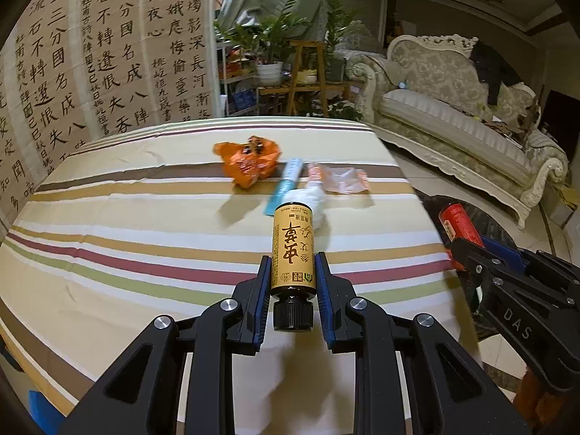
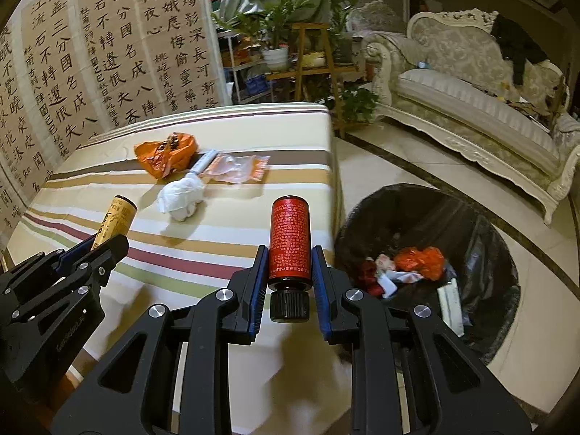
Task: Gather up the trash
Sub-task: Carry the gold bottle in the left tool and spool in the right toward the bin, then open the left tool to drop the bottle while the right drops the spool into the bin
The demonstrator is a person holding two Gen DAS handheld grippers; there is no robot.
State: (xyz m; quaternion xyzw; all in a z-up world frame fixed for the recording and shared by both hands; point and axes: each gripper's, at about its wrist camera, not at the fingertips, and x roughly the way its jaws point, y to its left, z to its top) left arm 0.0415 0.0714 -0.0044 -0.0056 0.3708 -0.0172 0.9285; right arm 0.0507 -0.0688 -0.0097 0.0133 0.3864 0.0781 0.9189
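Note:
My left gripper [image 1: 293, 259] is shut on a yellow bottle [image 1: 293, 250] with a black cap, held above the striped table [image 1: 108, 239]. My right gripper [image 2: 289, 252] is shut on a red bottle [image 2: 289, 237] with a black cap, near the table's right edge. It also shows in the left wrist view [image 1: 460, 224]. On the table lie an orange wrapper [image 2: 166, 156], a crumpled white tissue [image 2: 181, 197], a blue-white tube [image 1: 284, 185] and a clear wrapper with orange ends [image 2: 235, 166]. A black-lined trash bin [image 2: 427, 264] stands on the floor right of the table, with trash inside.
A calligraphy screen [image 1: 90, 54] stands behind the table at the left. Plants on a wooden stand [image 1: 308, 72] are at the back. A pale sofa [image 1: 453, 108] runs along the right, across a tiled floor [image 2: 398, 159].

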